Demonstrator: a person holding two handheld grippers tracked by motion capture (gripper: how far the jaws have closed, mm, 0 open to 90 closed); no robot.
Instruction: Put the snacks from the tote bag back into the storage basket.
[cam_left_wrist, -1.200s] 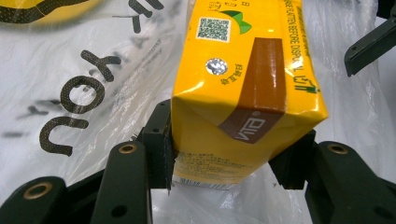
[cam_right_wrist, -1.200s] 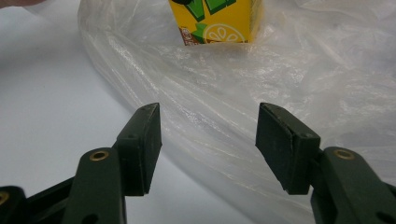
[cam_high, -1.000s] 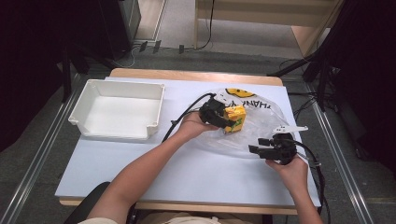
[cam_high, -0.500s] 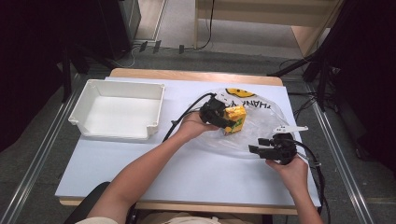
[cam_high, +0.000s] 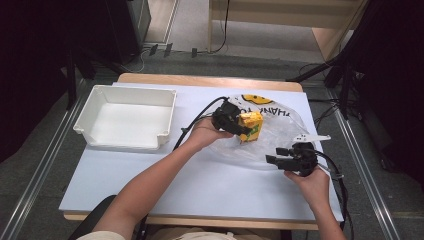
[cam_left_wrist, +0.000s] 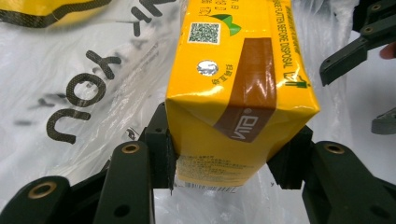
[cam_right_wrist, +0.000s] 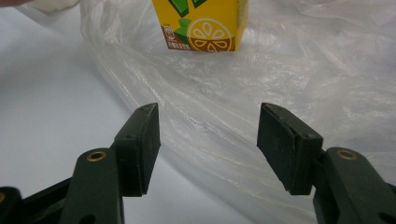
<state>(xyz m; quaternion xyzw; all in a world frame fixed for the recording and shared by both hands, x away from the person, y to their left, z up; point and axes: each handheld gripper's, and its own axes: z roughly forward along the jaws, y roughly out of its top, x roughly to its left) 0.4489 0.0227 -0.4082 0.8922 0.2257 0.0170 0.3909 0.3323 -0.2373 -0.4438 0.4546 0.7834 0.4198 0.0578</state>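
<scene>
Carton (cam_left_wrist: 238, 88) clamped in left hand-held gripper (cam_left_wrist: 229, 161); right hand-held gripper (cam_right_wrist: 208, 140) gapes at bag's edge (cam_right_wrist: 187, 154).

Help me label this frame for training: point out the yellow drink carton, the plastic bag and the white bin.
yellow drink carton (cam_left_wrist: 233, 93), left gripper view, its upper face.
plastic bag (cam_high: 280, 132), high view, clear film right of the carton.
white bin (cam_high: 125, 141), high view, its near wall.

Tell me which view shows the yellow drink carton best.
The left gripper view: the yellow drink carton sits close up between the left claw pads, its printing readable. The right gripper view shows the carton's lower end on the plastic bag. The high view shows it small, above the bag.
</scene>
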